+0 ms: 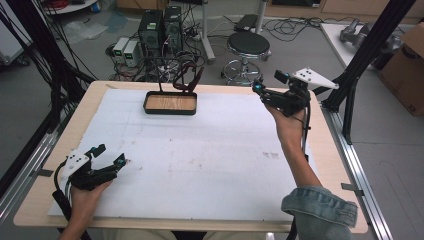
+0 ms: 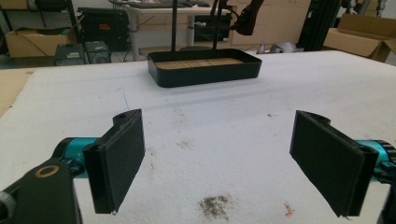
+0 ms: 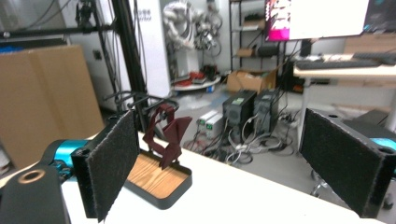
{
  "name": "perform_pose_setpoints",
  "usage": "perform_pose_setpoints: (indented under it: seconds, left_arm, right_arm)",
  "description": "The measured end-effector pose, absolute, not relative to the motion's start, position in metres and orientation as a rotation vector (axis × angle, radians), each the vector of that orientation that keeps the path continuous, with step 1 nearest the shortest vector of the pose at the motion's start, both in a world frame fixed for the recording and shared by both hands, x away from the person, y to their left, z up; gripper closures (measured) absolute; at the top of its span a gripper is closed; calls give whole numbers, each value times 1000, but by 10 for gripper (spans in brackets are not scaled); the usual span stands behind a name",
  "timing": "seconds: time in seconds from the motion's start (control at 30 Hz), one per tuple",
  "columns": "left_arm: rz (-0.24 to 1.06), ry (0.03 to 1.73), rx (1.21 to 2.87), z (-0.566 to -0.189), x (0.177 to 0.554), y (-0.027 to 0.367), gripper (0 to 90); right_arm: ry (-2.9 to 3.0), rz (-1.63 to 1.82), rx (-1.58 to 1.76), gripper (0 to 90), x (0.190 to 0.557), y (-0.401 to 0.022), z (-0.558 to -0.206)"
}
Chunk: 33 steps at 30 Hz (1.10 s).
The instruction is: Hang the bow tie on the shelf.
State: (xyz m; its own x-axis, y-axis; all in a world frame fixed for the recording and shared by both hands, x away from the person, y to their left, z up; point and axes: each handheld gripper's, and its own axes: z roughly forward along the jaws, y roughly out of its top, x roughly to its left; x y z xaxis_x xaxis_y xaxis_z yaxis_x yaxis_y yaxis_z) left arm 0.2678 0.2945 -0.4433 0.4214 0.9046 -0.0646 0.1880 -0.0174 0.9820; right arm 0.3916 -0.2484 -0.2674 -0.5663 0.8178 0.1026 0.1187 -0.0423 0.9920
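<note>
At far table edge: black oblong wood-floored tray, maroon strap on rack; both grippers' fingers released, empty.

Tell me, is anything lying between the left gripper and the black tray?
No. In the left gripper view, just bare white mat with smudges runs from the left gripper to the black tray.

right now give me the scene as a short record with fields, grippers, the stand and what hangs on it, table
left gripper: jaws open, nothing between them, low over the white mat near the table's front left
right gripper: jaws open, empty, raised near the table's far right edge, apart from the stand
stand: black tray base with a wooden floor and thin upright black rods, at the far middle of the mat
hanging item: dark red-brown strap looped over the rods, its lower end reaching the tray
white mat: covers most of the wooden table, with faint stains
</note>
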Motion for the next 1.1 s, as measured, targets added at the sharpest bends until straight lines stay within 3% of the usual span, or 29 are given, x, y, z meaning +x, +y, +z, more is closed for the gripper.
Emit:
perform_pose_setpoints:
  seconds: [0.57,1.1]
  left_arm:
    - [789,1015,1523,-444,267,292,183]
    - [795,1018,1530,-444,267,291,183]
  right_arm:
    - [1666,1648,988,112,329,-297,-315]
    - [1654,1669,968,111,287,-305,-371]
